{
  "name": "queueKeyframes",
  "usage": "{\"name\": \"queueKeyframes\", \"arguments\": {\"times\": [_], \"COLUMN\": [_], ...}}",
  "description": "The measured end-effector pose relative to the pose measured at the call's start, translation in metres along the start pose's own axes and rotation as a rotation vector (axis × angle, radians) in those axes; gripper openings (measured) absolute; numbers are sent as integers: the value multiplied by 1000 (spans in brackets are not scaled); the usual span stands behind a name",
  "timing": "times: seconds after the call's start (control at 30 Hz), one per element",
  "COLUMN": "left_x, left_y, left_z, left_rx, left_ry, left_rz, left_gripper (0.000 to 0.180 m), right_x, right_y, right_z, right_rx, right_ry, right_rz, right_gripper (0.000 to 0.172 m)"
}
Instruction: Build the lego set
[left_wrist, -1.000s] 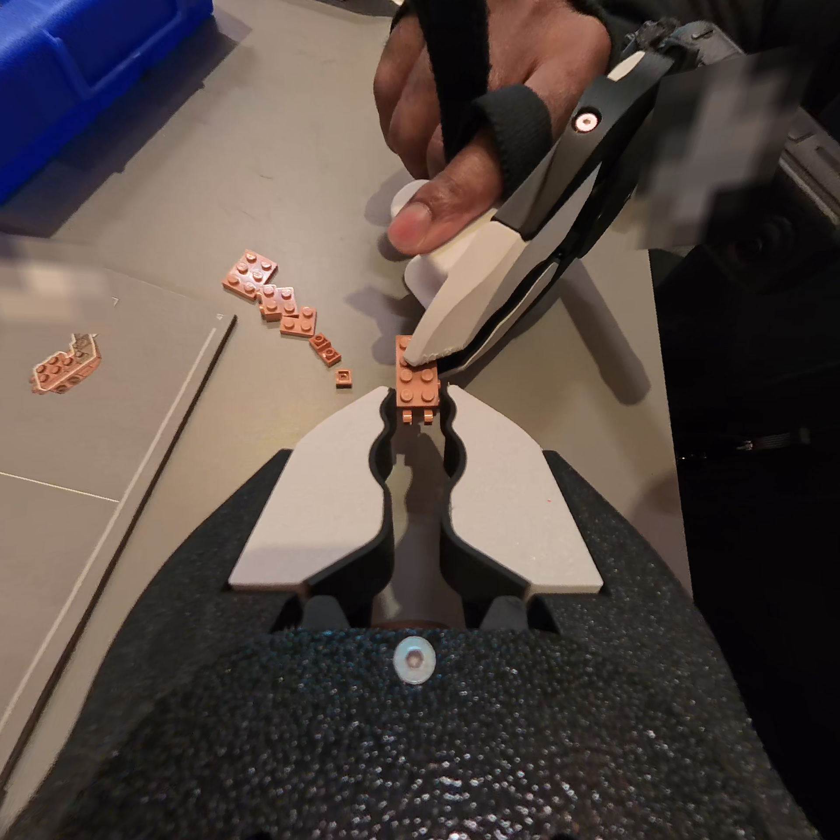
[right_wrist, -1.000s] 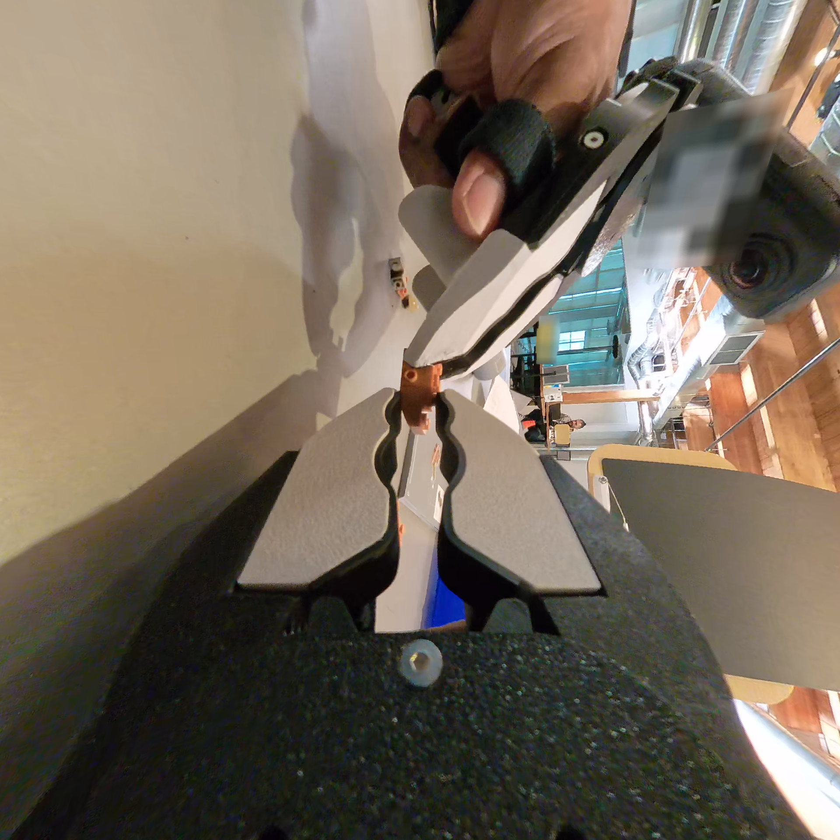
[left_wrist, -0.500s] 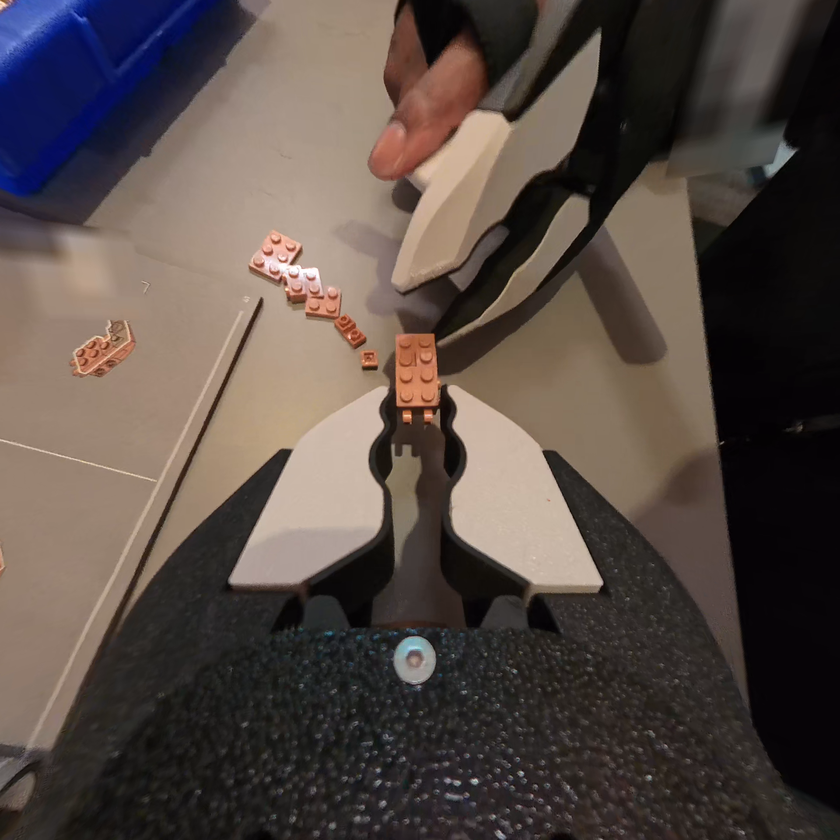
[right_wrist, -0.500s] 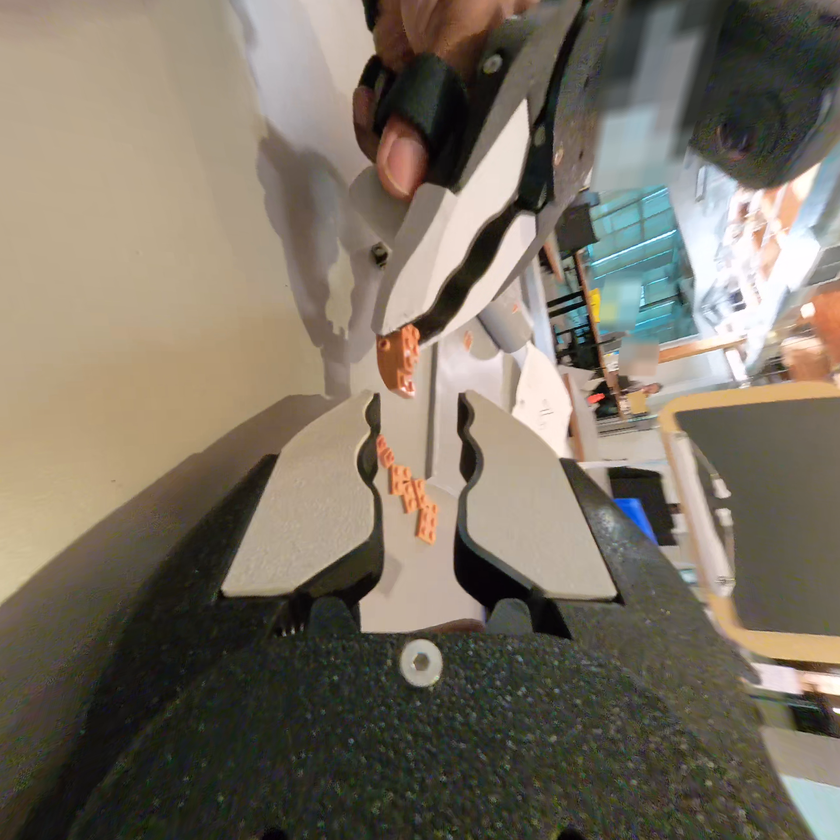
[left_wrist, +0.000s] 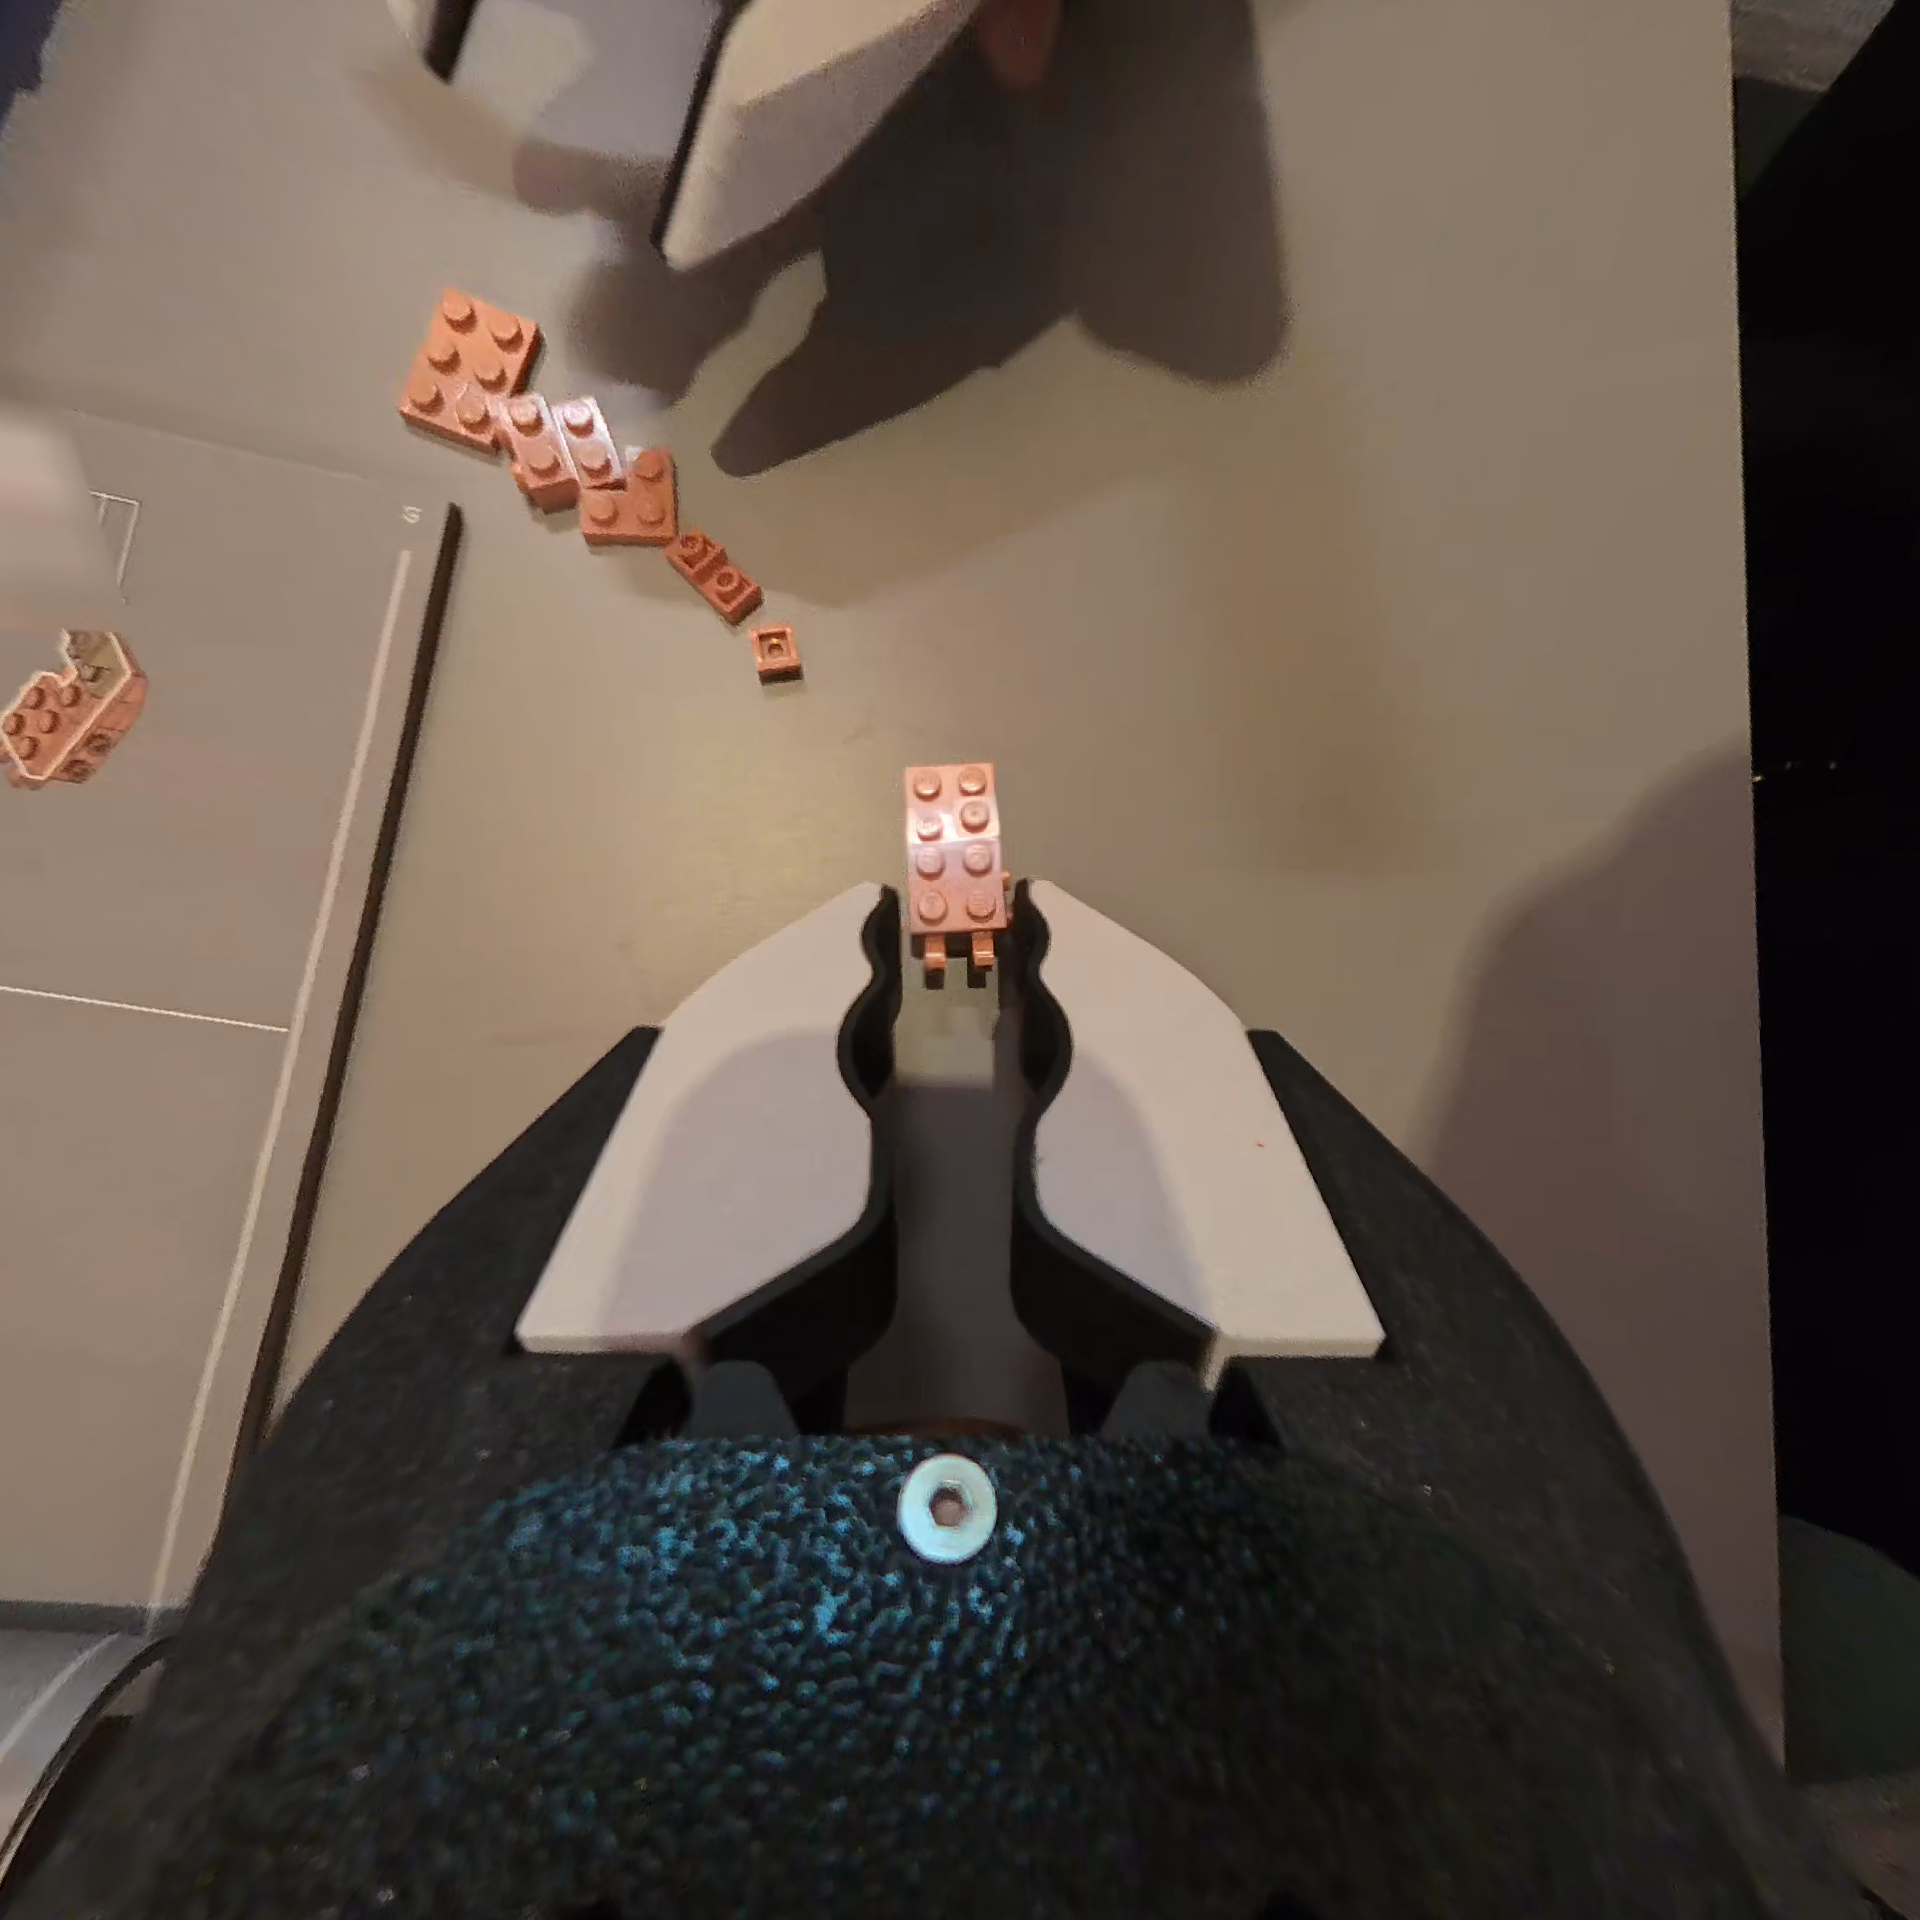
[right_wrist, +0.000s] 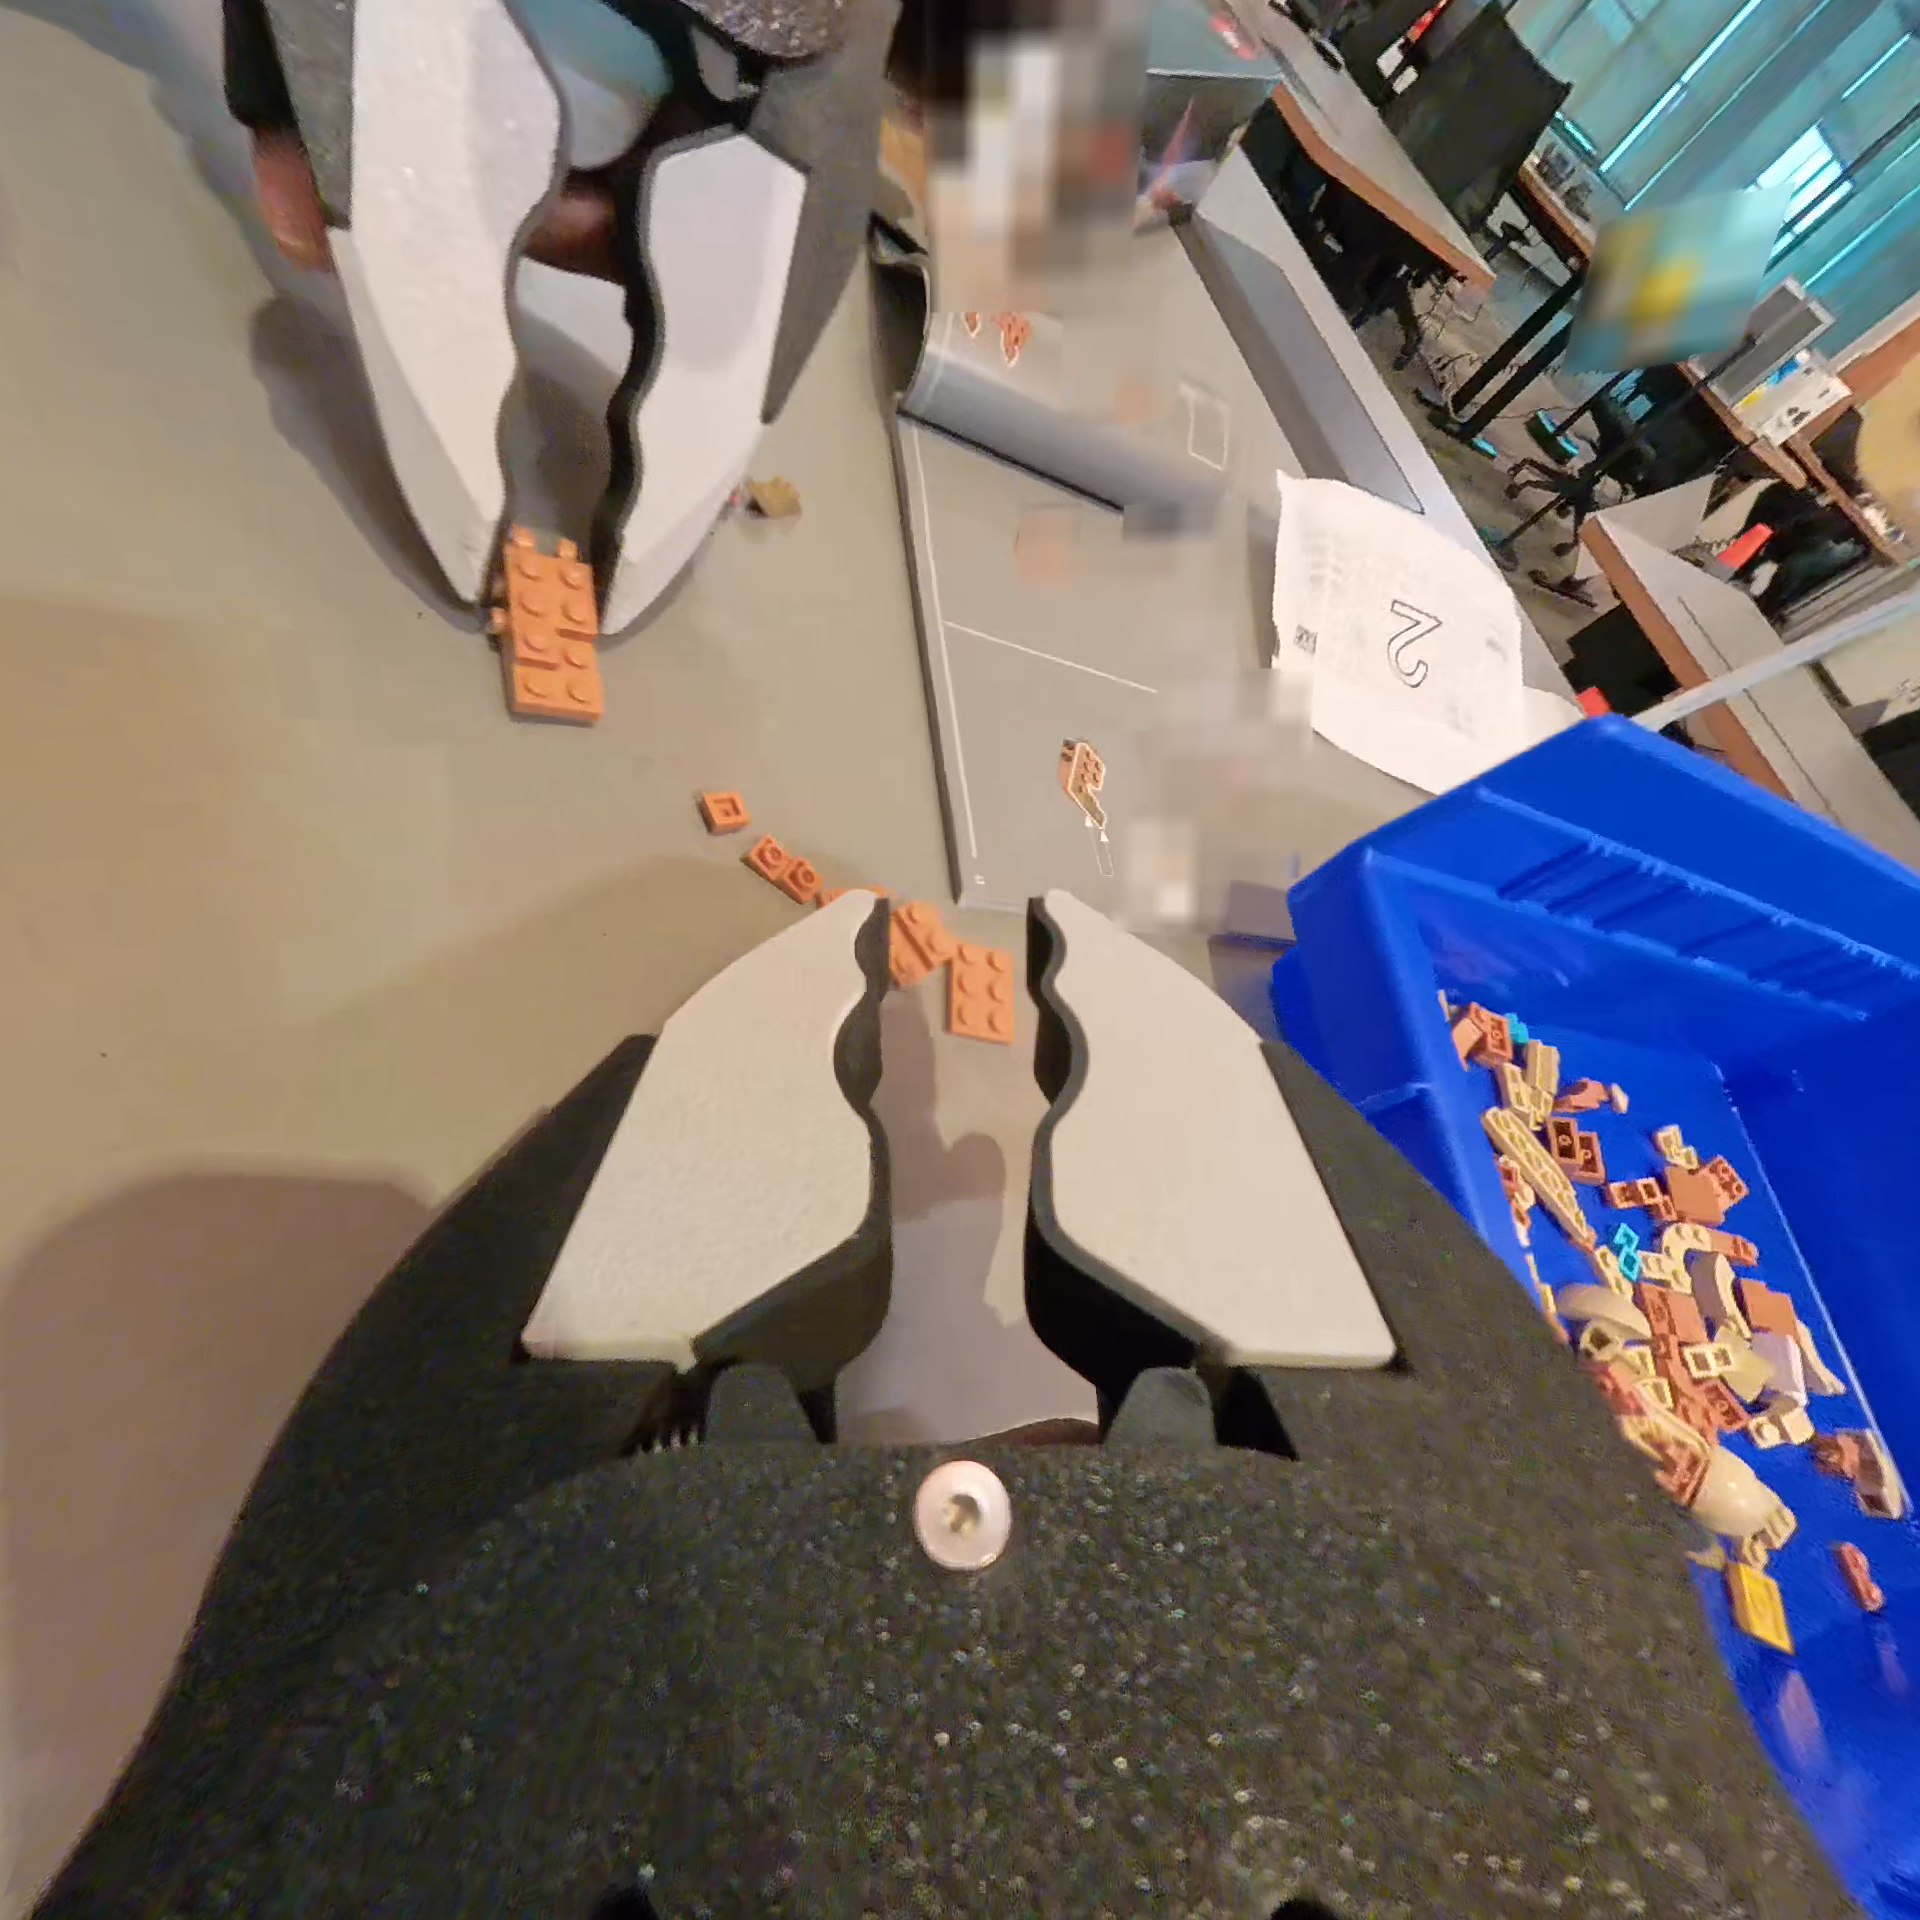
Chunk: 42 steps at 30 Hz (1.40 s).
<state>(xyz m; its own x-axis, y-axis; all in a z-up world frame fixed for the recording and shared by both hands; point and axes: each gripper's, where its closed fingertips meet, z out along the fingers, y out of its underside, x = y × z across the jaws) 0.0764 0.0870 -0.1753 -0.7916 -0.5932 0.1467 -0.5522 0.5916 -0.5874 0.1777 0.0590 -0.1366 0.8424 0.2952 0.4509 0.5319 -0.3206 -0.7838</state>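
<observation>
A brown studded plate assembly (left_wrist: 956, 842) with two small clips at its near end lies between the fingertips of my left gripper (left_wrist: 956, 896). It sits against the right pad, with a thin dark slit at the left pad. In the right wrist view the same assembly (right_wrist: 551, 644) rests on the grey table (right_wrist: 312, 831) at the left gripper's tips (right_wrist: 545, 608). My right gripper (right_wrist: 951, 914) is open and empty, hovering over two loose brown plates (right_wrist: 980, 992). Its blurred fingers (left_wrist: 748, 177) show at the top of the left wrist view.
A row of loose brown plates (left_wrist: 582, 468) ends in a single-stud piece (left_wrist: 775, 655). A grey printed sheet (left_wrist: 208, 883) lies to the left. A blue bin (right_wrist: 1558, 935) with several small pieces stands at the right, with white paper (right_wrist: 1403, 634) behind it. The table edge (left_wrist: 1740, 623) runs along the right. The gap from one gripper's tips to the other's is roughly 11 cm. Both grippers' tips are roughly 5 cm from the single-stud piece (left_wrist: 775, 655). Seen from the right wrist view (right_wrist: 716, 798) as well.
My right gripper let go of the assembly, opened and swung away over the loose plates. My left gripper lowered the assembly to the table and its jaws eased slightly.
</observation>
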Motion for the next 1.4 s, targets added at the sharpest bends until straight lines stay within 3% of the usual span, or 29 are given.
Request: {"name": "queueKeyframes", "arguments": {"times": [0.27, 0.4, 0.5, 0.73, 1.13, 1.27, 1.4], "left_x": [5, -14, -30, -36, -37, -32, -16], "left_y": [-3, 8, 35, 56, 49, 37, 0], "left_z": [-29, -63, -75, -50, -37, -41, -47], "left_rx": [54, 68, -9, -154, -144, -52, 170], "left_ry": [27, -93, -166, -165, -154, -96, 34], "left_rz": [42, 43, -17, -57, -81, -97, -127], "left_gripper": [35, 37, 36, 24, 7, 7, 7], "right_x": [6, 11, 15, 15, 4, -1, -15], "right_y": [-1, -2, 0, 1, -4, -14, -33], "right_z": [-2, -2, -2, 2, 6, 5, 3], "right_rx": [21, 21, 14, -1, 3, 45, 135], "right_ry": [16, 42, 64, 77, 65, 68, 61], "right_rz": [51, 57, 72, 61, 15, -48, -175], "right_gripper": [24, 24, 22, 20, 20, 20, 21]}}
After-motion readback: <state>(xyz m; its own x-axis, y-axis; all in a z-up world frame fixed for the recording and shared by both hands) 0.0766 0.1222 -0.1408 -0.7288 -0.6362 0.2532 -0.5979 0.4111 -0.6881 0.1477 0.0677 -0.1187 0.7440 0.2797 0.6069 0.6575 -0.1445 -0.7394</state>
